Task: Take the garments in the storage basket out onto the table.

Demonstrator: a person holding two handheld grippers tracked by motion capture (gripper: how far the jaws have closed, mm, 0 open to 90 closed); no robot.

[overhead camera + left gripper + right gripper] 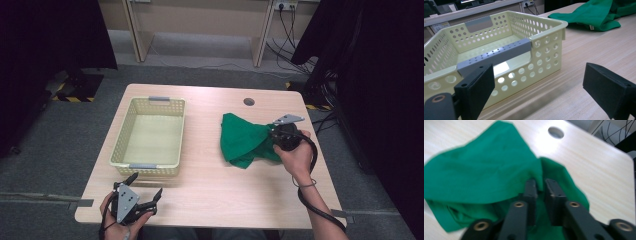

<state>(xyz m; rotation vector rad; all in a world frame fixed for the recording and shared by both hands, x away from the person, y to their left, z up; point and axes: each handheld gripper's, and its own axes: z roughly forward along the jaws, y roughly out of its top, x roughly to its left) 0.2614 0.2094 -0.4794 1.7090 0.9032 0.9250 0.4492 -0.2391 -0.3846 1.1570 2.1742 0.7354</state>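
Even overhead light — right gripper view blurred.

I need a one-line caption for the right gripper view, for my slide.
Right gripper pinching a raised fold of crumpled green cloth on the pale wooden table.

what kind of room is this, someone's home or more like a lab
Most likely a lab or recording workspace, not a home. A light wooden table stands on grey carpet, flanked by black curtains, with cables running to wall sockets behind. On it sit a pale yellow perforated plastic basket and a crumpled green cloth.
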